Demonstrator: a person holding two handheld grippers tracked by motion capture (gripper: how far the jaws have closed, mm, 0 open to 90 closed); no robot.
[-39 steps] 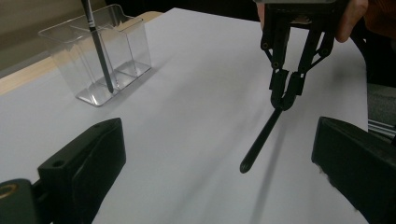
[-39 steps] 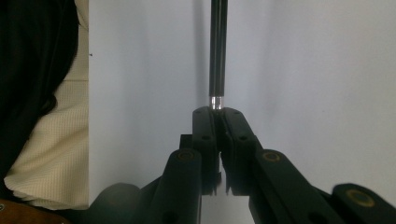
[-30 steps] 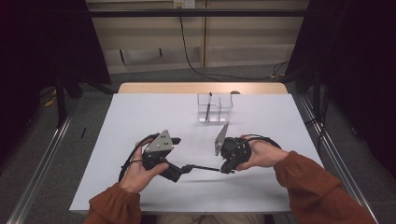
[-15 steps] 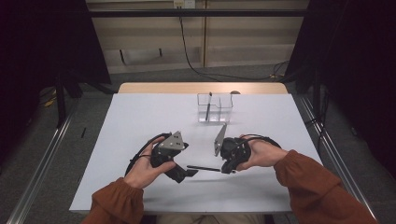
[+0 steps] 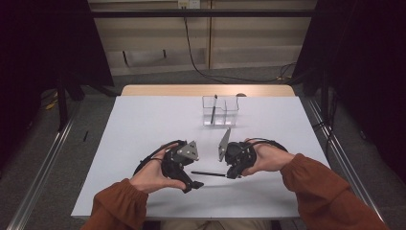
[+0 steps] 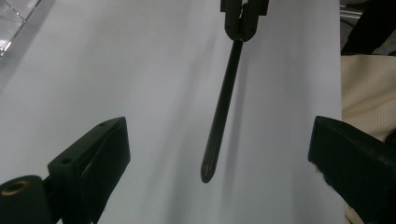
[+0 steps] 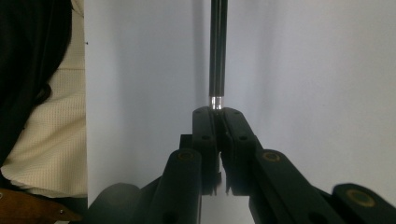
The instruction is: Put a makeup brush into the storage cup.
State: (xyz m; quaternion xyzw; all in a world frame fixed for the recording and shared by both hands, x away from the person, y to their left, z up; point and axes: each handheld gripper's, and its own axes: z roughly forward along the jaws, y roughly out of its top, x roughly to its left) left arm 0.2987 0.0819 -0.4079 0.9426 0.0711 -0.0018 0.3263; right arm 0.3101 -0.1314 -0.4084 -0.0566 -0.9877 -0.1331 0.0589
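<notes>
Two grippers sit low over the near half of the white table (image 5: 143, 124), each in one of the person's hands, jaws turned toward each other. The right gripper (image 5: 231, 173) has its jaws pressed together on one end of a thin black pen (image 5: 208, 173); in the right gripper view the pads (image 7: 205, 126) clamp just behind a silver ring on the pen (image 7: 217, 51), and the barrel runs straight away from the jaws. From above the pen lies level, just over the table top, pointing toward the left gripper (image 5: 194, 184).

Left gripper: jaws spread wide, nothing between the pads. In its own view the pen (image 6: 223, 109) comes in from the top, held there by the other gripper (image 6: 243, 21), and its rounded free end hangs in the gap between the two open jaws, touching neither. The tip is nearer the middle of the gap than either pad.

Far side of the table, well apart from both hands: a clear box (image 5: 220, 111) with two compartments. A second dark pen (image 5: 214, 108) stands upright in its left compartment; the right compartment looks empty. A cream-coloured garment (image 7: 51, 116) shows past the table edge.
</notes>
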